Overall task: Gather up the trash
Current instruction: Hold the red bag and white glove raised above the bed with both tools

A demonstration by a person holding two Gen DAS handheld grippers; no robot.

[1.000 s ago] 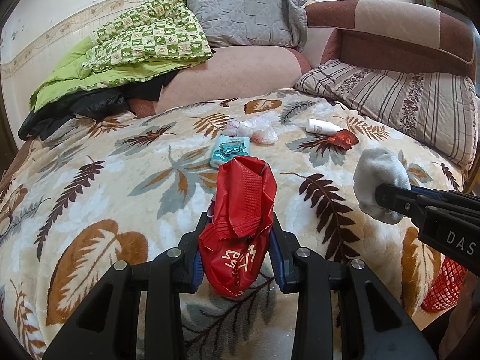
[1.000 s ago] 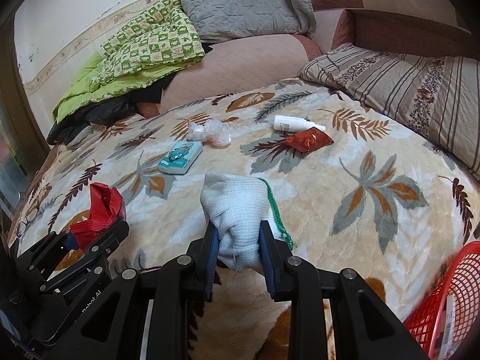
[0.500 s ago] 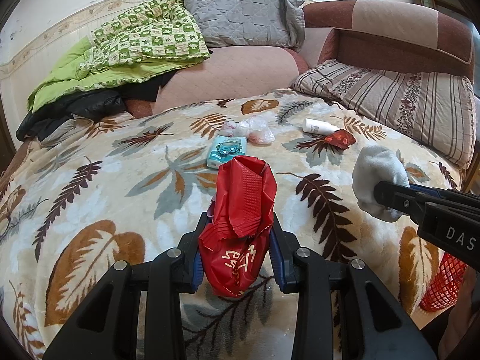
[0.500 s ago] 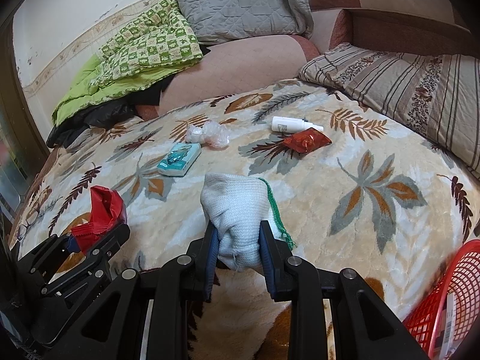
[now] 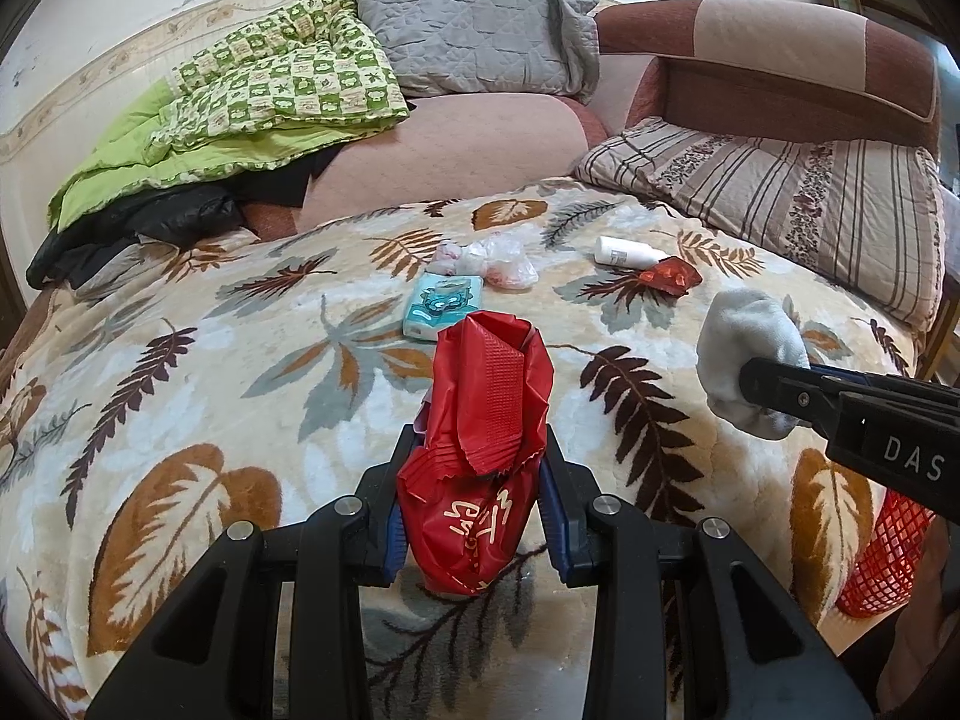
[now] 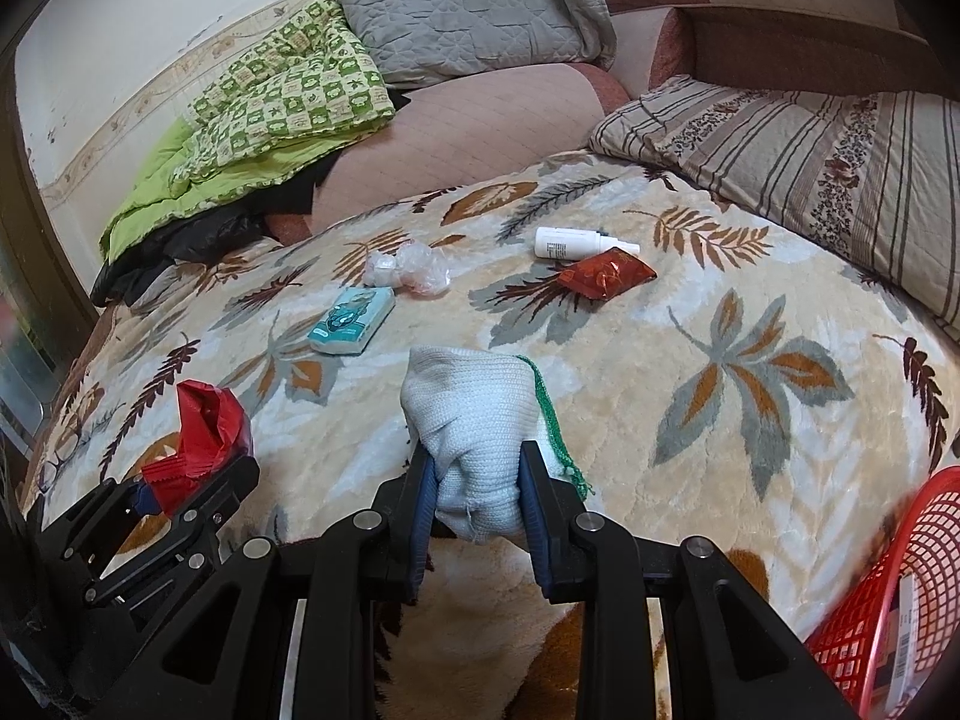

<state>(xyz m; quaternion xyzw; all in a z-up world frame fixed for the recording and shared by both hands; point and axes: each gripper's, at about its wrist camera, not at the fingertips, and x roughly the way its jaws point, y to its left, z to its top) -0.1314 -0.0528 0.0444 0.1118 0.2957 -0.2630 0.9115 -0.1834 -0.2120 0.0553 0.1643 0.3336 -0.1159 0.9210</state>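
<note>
Left gripper clamped on red wrapper, right gripper clamped on white sock, both over leaf-print blanket. Red basket at bed edge, right. Pillows against wall.

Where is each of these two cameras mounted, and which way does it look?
Left wrist: behind the left gripper, which clamps a red wrapper; faces across the bed; the right gripper shows at right.
Right wrist: behind the right gripper, which clamps a white sock; the left gripper shows at left.
Shared: tissue pack, bottle, red basket.
</note>
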